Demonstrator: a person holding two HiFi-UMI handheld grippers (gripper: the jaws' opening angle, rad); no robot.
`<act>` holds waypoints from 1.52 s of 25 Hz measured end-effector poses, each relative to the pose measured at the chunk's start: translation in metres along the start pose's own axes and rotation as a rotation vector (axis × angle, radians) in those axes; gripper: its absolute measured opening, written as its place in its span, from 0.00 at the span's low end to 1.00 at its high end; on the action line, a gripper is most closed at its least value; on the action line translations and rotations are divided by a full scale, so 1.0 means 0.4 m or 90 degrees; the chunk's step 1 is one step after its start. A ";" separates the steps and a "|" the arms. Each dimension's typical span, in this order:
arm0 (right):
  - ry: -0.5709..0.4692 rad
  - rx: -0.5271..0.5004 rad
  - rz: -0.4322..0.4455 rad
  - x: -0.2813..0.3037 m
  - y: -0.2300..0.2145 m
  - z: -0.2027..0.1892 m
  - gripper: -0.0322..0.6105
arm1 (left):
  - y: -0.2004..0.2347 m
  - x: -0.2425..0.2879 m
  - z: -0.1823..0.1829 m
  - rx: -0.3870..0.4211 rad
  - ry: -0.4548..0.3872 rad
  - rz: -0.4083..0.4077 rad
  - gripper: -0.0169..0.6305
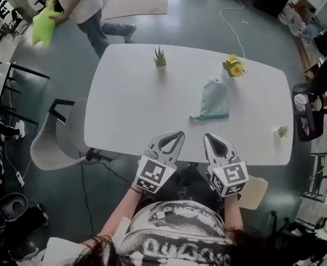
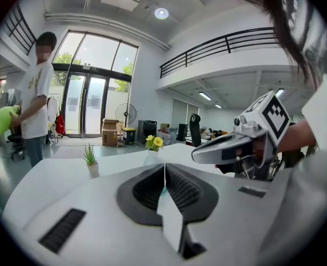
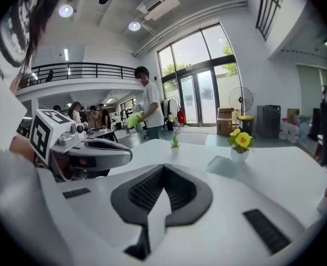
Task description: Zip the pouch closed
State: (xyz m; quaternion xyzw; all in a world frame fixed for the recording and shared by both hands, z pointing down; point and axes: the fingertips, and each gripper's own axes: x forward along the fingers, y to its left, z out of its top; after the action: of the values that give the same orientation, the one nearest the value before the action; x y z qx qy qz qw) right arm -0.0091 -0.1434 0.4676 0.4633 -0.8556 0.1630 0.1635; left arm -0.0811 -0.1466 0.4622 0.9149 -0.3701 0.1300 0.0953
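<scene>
Toward the far right part of the table (image 1: 124, 104), just on the near side of the yellow flowers (image 1: 234, 66), lies the pale pouch (image 1: 214, 97). Its teal zipper edge (image 1: 210, 116) faces the near edge. The slider is too small to make out, so I cannot tell which end it sits at or how much of the zip is open.

Both tools hover over the near edge, well apart from the pouch. The left gripper (image 1: 177, 135) has its jaws pressed together with nothing between them. The right gripper (image 1: 209, 138) is the same, its tips meeting in a thin line on nothing. As I read it, the step in hand is the approach, with no zipping begun.

To do it well, both claws need to open before they reach the fabric. A closed tip would only shove the light pouch toward the flowers. One gripper should pinch the pouch at the end of the zip opposite the direction of pull. It should take the fabric beside the teeth, not the teeth themselves. The other should take the slider's pull tab squarely and draw it along the line of the zip, low and parallel to the table, so the pouch neither lifts nor buckles. The small green plant (image 1: 160, 57) by the far edge stands clear of the path.
</scene>
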 end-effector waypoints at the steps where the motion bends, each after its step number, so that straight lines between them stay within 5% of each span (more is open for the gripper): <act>1: 0.005 0.004 -0.004 0.005 -0.010 -0.008 0.04 | 0.003 0.013 -0.008 0.002 0.004 -0.004 0.05; 12: 0.093 -0.015 0.035 0.142 -0.087 -0.126 0.04 | 0.049 0.168 -0.126 0.030 0.065 -0.062 0.06; 16: 0.137 -0.012 0.054 0.200 -0.111 -0.186 0.09 | 0.055 0.223 -0.184 0.057 0.114 -0.096 0.24; 25: 0.236 -0.004 0.073 0.289 -0.136 -0.313 0.16 | 0.081 0.318 -0.321 0.132 0.229 -0.154 0.22; 38: 0.313 -0.018 0.073 0.346 -0.140 -0.381 0.16 | 0.082 0.408 -0.390 0.220 0.307 -0.245 0.15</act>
State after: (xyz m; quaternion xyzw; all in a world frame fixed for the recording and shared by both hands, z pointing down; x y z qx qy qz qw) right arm -0.0137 -0.2090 0.6703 0.3583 -0.8170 0.2680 0.3638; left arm -0.0171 -0.2341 0.6628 0.9135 -0.1300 0.3827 0.0468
